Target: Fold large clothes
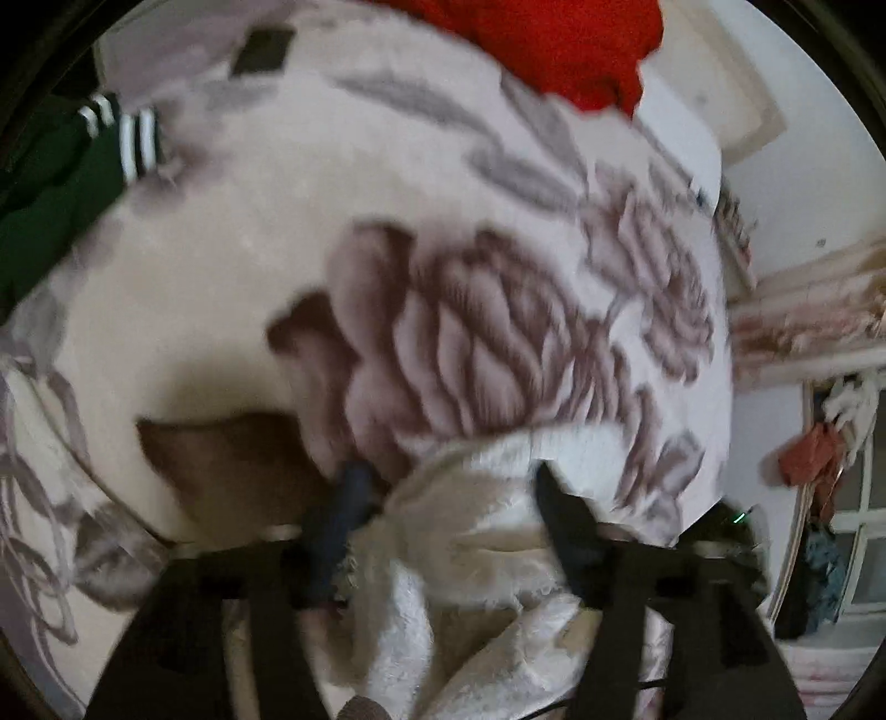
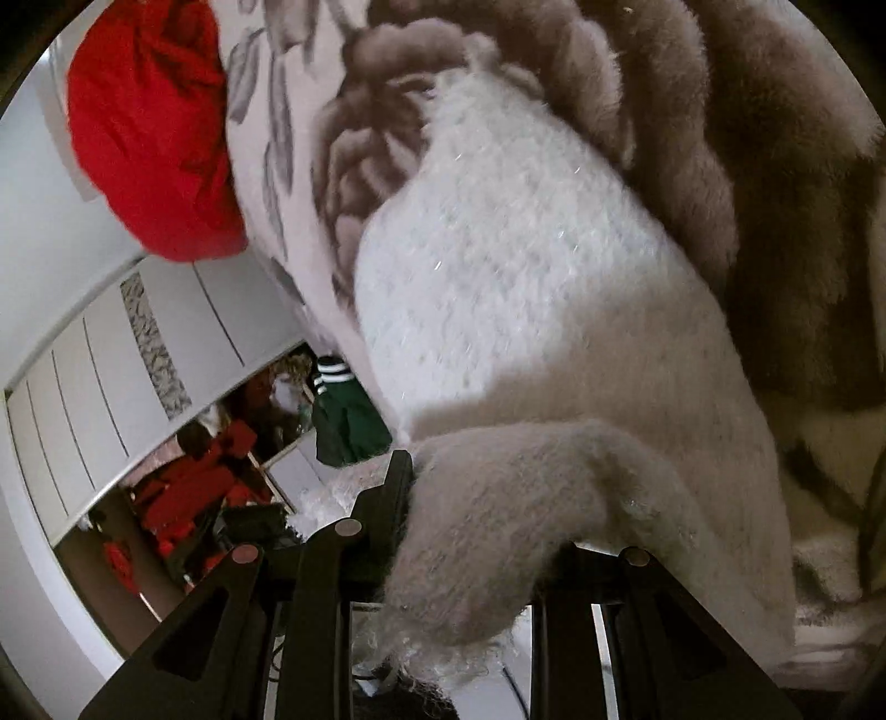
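Observation:
A white fluffy sweater (image 1: 487, 498) lies bunched on the floral blanket (image 1: 387, 266), right under my left gripper (image 1: 454, 509). Its two dark fingers (image 1: 559, 515) stand wide apart, one on each side of a fold of the sweater, and do not press on it. In the right wrist view the same sweater (image 2: 526, 266) stretches away over the blanket (image 2: 775, 221). My right gripper (image 2: 437, 493) is shut on a thick fold of it. One black finger (image 2: 396, 487) shows on the left; the other is hidden under the wool.
A red garment (image 1: 559, 50) lies at the blanket's far edge, also seen in the right view (image 2: 149, 127). A green garment with white stripes (image 1: 61, 183) lies at the left. White wardrobe doors (image 2: 111, 354) and a mirror with clothes stand beside the bed.

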